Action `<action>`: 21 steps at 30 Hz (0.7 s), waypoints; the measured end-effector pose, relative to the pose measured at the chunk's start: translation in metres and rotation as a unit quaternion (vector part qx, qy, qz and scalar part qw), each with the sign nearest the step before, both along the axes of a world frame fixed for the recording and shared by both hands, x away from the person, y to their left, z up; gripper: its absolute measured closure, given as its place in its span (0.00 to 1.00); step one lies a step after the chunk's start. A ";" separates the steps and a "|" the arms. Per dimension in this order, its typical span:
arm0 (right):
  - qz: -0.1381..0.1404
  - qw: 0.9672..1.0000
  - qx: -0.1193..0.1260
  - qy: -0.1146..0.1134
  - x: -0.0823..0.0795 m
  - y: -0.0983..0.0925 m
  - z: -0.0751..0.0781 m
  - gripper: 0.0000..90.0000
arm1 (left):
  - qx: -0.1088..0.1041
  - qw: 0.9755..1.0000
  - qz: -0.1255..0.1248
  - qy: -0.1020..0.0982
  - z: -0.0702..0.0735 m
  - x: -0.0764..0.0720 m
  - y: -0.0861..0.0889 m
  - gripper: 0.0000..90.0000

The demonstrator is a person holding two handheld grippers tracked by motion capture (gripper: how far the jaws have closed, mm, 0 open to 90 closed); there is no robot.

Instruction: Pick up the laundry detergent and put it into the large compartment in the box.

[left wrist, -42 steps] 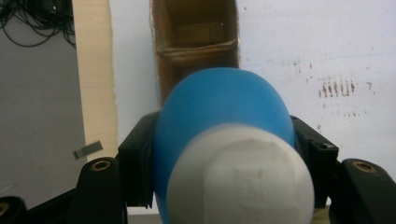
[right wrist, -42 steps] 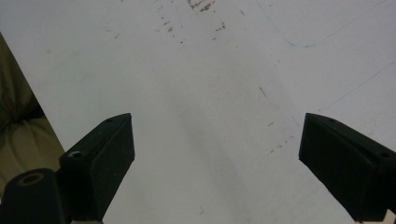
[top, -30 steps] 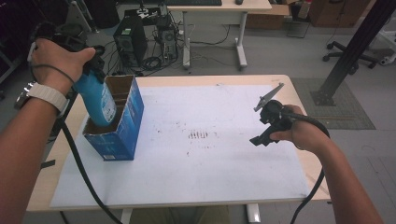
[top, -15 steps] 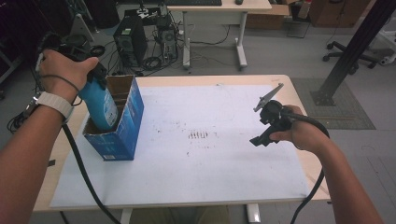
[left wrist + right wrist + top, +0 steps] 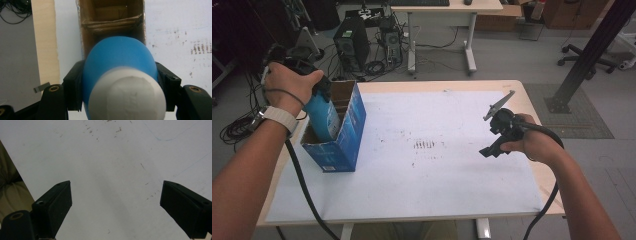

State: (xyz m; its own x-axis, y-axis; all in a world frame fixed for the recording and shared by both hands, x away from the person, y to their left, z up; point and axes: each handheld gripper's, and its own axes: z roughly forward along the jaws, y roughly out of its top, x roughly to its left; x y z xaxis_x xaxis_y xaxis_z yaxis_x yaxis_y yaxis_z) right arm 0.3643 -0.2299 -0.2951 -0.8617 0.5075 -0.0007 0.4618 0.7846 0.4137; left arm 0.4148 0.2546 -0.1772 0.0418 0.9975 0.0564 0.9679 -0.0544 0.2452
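Note:
A blue bottle (image 5: 323,117) with a white cap (image 5: 127,96) hangs partly inside an open blue cardboard box (image 5: 343,145) at the table's left. My left gripper (image 5: 314,90) is shut on the bottle's upper part, and in the left gripper view its black pads (image 5: 74,86) press both sides of the bottle (image 5: 117,60) above the box's brown inside (image 5: 112,22). My right gripper (image 5: 492,147) hovers over the white sheet (image 5: 437,170) at the right. Its jaws stand wide apart with nothing between them, as the right gripper (image 5: 115,207) view shows.
The white sheet covers most of the wooden table (image 5: 532,100) and has dark marks (image 5: 424,145) at its middle. Beyond the table stand a computer tower (image 5: 349,42), cables and another desk (image 5: 447,10). A black post (image 5: 587,55) rises at the right.
My left hand has lowered the blue bottle deeper into the box. The right hand and its gripper have stayed where they were.

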 end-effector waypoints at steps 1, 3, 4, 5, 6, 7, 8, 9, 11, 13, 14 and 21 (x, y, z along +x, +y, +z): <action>0.000 1.000 0.001 0.000 0.000 0.000 0.000 0.12 | 0.000 1.000 0.002 -0.002 -0.002 0.000 0.000 0.41; -0.002 1.000 0.000 -0.001 -0.001 -0.001 0.000 0.12 | 0.002 1.000 0.001 -0.001 -0.005 0.001 -0.001 0.41; -0.002 1.000 0.001 -0.001 -0.001 -0.002 0.000 0.12 | 0.002 1.000 0.000 -0.003 -0.006 0.001 -0.001 0.41; -0.002 1.000 0.002 -0.002 -0.001 -0.002 0.000 0.12 | 0.003 1.000 -0.001 -0.005 -0.007 0.001 -0.002 0.41; -0.001 1.000 0.001 -0.001 -0.001 -0.002 0.000 0.12 | 0.004 1.000 -0.002 -0.004 -0.009 0.001 -0.002 0.41; -0.002 1.000 0.001 -0.001 -0.001 -0.002 0.000 0.12 | 0.005 1.000 -0.003 -0.004 -0.010 0.001 -0.002 0.41; -0.002 1.000 0.001 -0.001 -0.001 -0.003 -0.001 0.12 | 0.005 1.000 -0.004 -0.006 -0.011 0.002 -0.003 0.41; -0.002 1.000 0.001 -0.001 -0.001 -0.003 -0.001 0.12 | 0.005 1.000 -0.003 -0.007 -0.012 0.002 -0.003 0.41; -0.003 1.000 0.001 0.001 -0.001 -0.003 -0.002 0.12 | 0.006 1.000 -0.005 -0.005 -0.016 0.002 -0.004 0.41; -0.004 1.000 0.001 0.002 -0.002 -0.003 -0.002 0.12 | 0.007 1.000 -0.005 -0.005 -0.019 0.003 -0.004 0.41; -0.004 1.000 0.002 0.002 -0.002 -0.003 -0.003 0.12 | 0.008 1.000 -0.006 -0.004 -0.020 0.003 -0.004 0.41; -0.006 1.000 0.002 0.003 -0.002 -0.005 -0.003 0.12 | 0.016 1.000 -0.010 -0.002 -0.033 0.005 -0.006 0.41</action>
State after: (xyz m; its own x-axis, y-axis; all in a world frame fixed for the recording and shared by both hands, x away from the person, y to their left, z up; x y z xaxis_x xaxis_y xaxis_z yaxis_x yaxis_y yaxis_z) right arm 0.3622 -0.2347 -0.2984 -0.8555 0.5178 0.0062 0.4737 0.7775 0.4137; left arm 0.4194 0.2487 -0.2098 0.0618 0.9941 0.0891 0.9657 -0.0821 0.2464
